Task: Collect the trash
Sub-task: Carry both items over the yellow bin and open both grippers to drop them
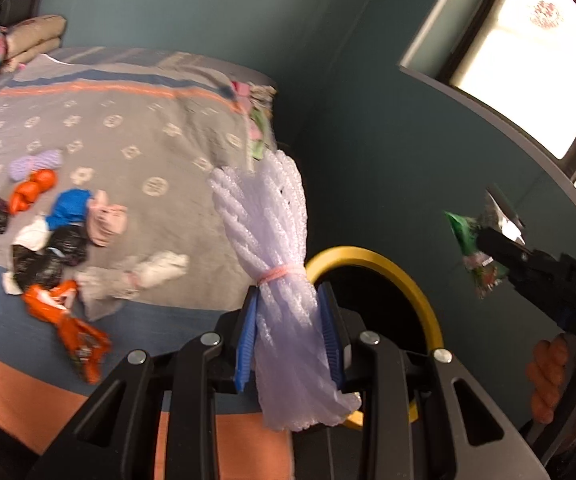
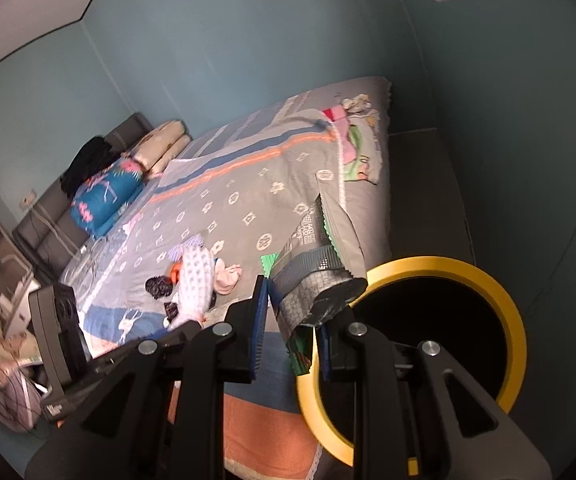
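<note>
**Left wrist and right wrist views: both grippers loaded beside the bin**

Left wrist view: the left gripper (image 1: 290, 334) is clenched on a foam net (image 1: 276, 240), a pale, bundled sleeve tied with a pink band (image 1: 280, 274) just ahead of the pads. Its long axis runs along the fingers, one end sticking out forward and up past the tips, the other trailing back below the jaws. Just beyond the right finger sits the bin (image 1: 404, 280), black with a yellow rim. Off to the right, the right gripper (image 1: 484, 240) pinches a green wrapper (image 1: 474, 256), which hangs down from its tips; a hand (image 1: 556, 380) grips the handle. To the left, on the bed (image 1: 128, 120), lies a loose pile of trash (image 1: 52, 232): black, orange, blue, white and pink pieces.

Right wrist view: the right gripper (image 2: 290, 320) grasps the wrapper (image 2: 320, 264), silver side up, green inside. Its long axis points forward and slightly right, its far end rising past the fingertips. The bin (image 2: 504, 308) is just right of and below the jaws, mouth facing the camera. To the left, the left gripper (image 2: 192, 320) carries the foam net (image 2: 196, 280) upright over the bed (image 2: 248, 184).
</note>
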The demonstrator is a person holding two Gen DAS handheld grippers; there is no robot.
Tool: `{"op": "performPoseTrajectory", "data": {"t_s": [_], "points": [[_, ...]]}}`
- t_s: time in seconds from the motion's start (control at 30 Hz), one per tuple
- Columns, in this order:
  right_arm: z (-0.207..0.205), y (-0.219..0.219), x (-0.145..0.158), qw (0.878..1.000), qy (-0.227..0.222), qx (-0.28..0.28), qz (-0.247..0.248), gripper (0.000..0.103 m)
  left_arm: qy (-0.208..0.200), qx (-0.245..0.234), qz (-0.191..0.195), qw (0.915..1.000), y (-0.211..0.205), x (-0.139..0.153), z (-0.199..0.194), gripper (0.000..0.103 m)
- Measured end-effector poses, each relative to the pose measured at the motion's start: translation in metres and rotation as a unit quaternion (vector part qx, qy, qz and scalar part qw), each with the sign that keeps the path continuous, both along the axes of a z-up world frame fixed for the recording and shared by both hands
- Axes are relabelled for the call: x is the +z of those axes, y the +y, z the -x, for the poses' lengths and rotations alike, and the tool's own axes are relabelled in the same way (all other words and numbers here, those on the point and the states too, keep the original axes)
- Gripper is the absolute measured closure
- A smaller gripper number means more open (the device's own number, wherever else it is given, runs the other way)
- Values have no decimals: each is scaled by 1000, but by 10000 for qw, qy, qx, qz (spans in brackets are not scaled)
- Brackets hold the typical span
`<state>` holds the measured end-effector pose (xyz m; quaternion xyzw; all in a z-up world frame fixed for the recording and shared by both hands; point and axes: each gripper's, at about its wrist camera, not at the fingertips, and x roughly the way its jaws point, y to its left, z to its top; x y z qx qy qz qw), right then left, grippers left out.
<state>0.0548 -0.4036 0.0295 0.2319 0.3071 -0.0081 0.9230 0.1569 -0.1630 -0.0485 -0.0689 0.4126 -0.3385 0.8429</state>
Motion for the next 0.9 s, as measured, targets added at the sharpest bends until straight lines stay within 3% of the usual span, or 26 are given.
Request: {"op": "performPoseTrajectory", "data": {"t_s": [0.57, 0.67, 0.8, 0.9], "points": [[-10, -69, -54, 9946, 426, -489, -809, 78, 251, -922, -333, 9949, -83, -30, 11, 74], [-11, -76, -60, 9937, 499, -586, -819, 78, 295, -1007, -319, 9940, -89, -32, 13, 69], [-7, -81, -63, 9922, 513, -726, -870, 57, 325, -1025, -292, 9938, -90, -33, 15, 52], [-5, -88, -64, 9916, 501, -790, -892, 57, 313, -1004, -267, 9941, -88, -32, 15, 43]]}}
